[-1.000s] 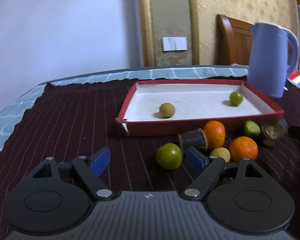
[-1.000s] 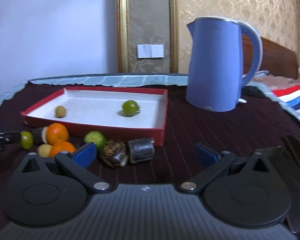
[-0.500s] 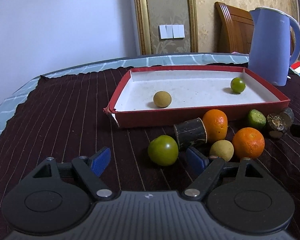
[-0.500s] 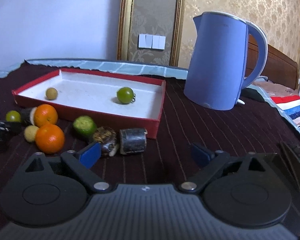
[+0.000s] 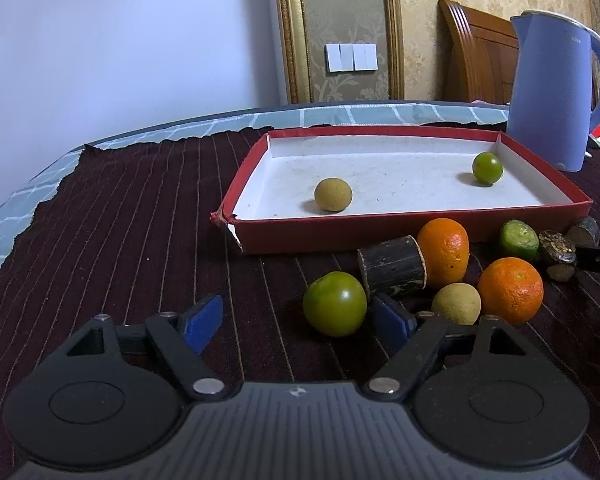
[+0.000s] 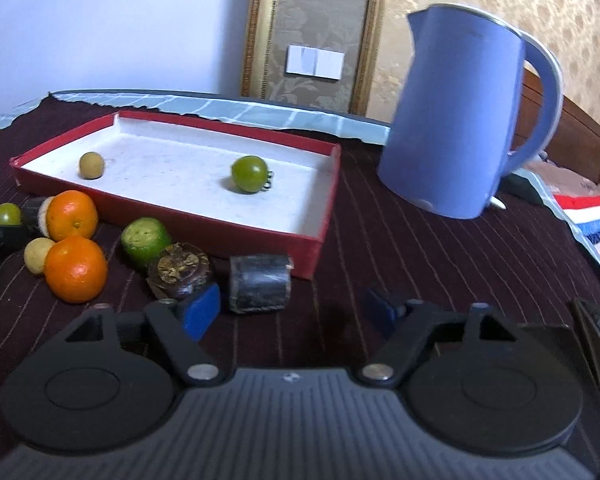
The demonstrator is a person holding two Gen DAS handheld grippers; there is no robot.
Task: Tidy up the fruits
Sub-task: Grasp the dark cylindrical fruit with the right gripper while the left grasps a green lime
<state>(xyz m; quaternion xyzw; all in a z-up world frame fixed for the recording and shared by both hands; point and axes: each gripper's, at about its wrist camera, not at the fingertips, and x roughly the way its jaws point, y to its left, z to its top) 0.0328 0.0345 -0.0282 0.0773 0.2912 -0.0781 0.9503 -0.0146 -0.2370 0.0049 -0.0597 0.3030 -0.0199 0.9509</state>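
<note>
A red tray (image 5: 380, 236) with a white floor holds a tan round fruit (image 5: 333, 200) and a small green fruit (image 5: 487, 168). In front of it on the cloth lie two oranges (image 5: 444, 256), a tan fruit (image 5: 456, 304), a dark cylinder (image 5: 392, 272) and a cut green piece (image 5: 519, 240). My left gripper (image 5: 298, 322) is open, with a green fruit (image 5: 335, 304) just ahead near its right pad, untouched. My right gripper (image 6: 290, 312) has its jaws closing. A dark cylinder piece (image 6: 260, 284) lies just ahead between them, untouched, beside a brown fruit (image 6: 180, 270).
A blue kettle (image 6: 456, 120) stands to the right of the tray (image 6: 220, 232) on the dark striped cloth. A wooden chair back (image 5: 480, 52) is behind it. A striped fabric (image 6: 596, 224) lies at the far right. The table edge runs along the left.
The right gripper's jaws have narrowed and it has moved in on the dark pieces, rolling a little. The left gripper has barely moved; the green fruit now sits closer between its fingers.
</note>
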